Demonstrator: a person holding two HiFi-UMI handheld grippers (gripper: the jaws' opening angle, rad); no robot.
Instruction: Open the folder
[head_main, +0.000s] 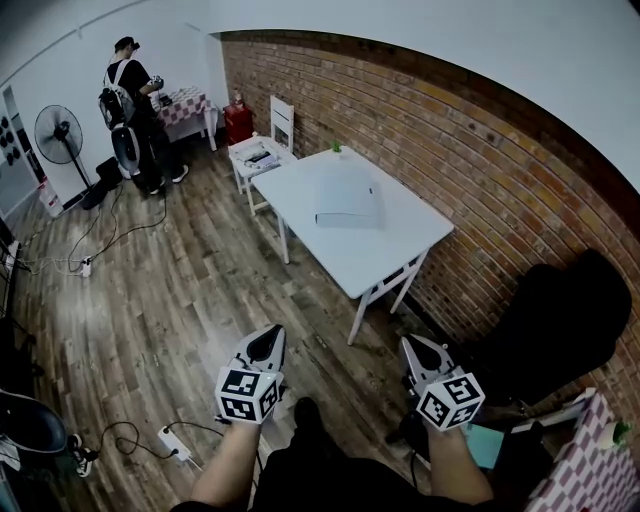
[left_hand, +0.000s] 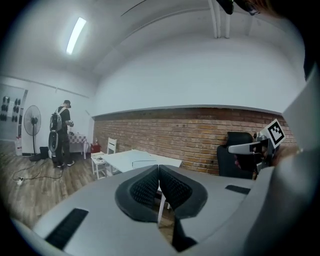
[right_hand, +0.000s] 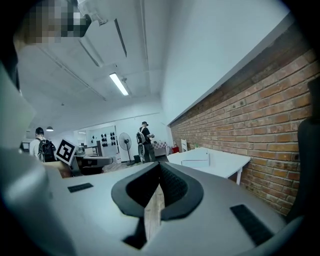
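A pale grey folder lies closed on the white table by the brick wall; it shows too in the left gripper view and the right gripper view. My left gripper is held above the wooden floor, well short of the table, jaws shut and empty. My right gripper hangs level beside it, near the table's front corner, also shut on nothing. Both point toward the table.
A person with a backpack stands at the far left by a standing fan. A white chair stands beyond the table. A black chair is to my right. Cables and a power strip lie on the floor.
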